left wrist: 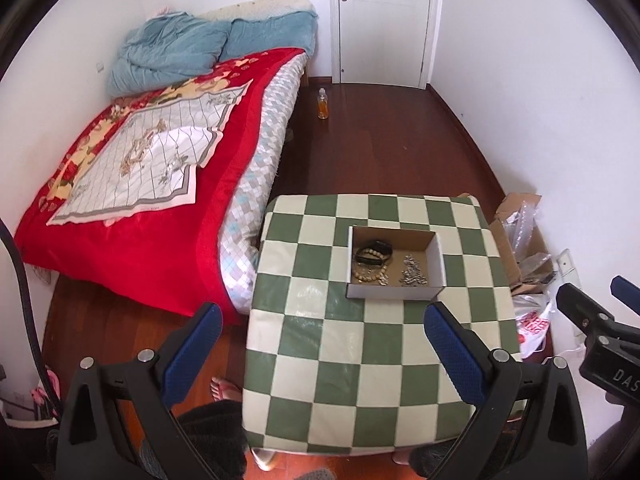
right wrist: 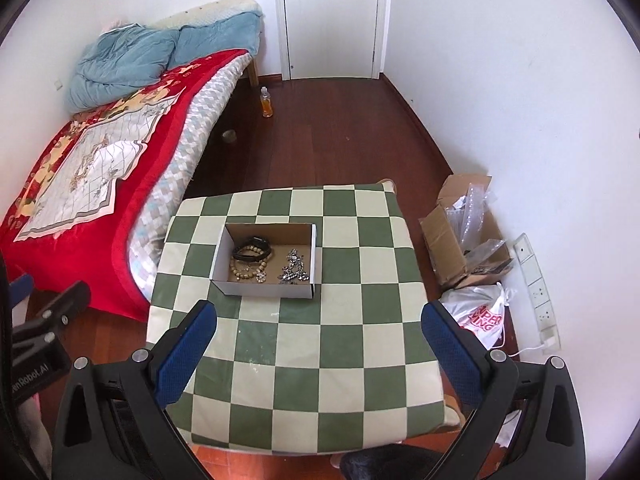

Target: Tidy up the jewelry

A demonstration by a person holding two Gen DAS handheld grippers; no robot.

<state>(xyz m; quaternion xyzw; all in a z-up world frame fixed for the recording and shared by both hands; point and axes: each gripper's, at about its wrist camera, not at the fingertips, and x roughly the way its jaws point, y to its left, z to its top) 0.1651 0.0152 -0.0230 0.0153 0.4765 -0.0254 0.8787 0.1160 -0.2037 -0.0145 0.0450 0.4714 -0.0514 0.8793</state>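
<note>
Jewelry's all sitting in a small open box (right wrist: 264, 258) on the checkered counter (right wrist: 340, 360), toward the far side of it. Inside, on the left, there's a dark band (right wrist: 252, 249) lying over some beaded bracelets (right wrist: 248, 269), all bunched together and touching. On the right is a silvery chain piece (right wrist: 294, 267), a bit apart from that pile. Can't make out finer detail on any of it.

Both grippers hang over the near edge of the counter, well short of the box. Left gripper (left wrist: 322, 338) has its fingers spread wide with nothing between them, and the right gripper (right wrist: 318, 334) is the same: wide apart, holding nothing. Each one pokes into the edge of the other's view.

Around it: a bed (right wrist: 72, 184) with a red blanket just left of the counter, a bottle (right wrist: 266, 102) on the wood floor by the bed, an open carton (right wrist: 460, 232) stuffed with plastic, a white bag (right wrist: 480, 314), and a power strip (right wrist: 538, 288) along the right wall.
</note>
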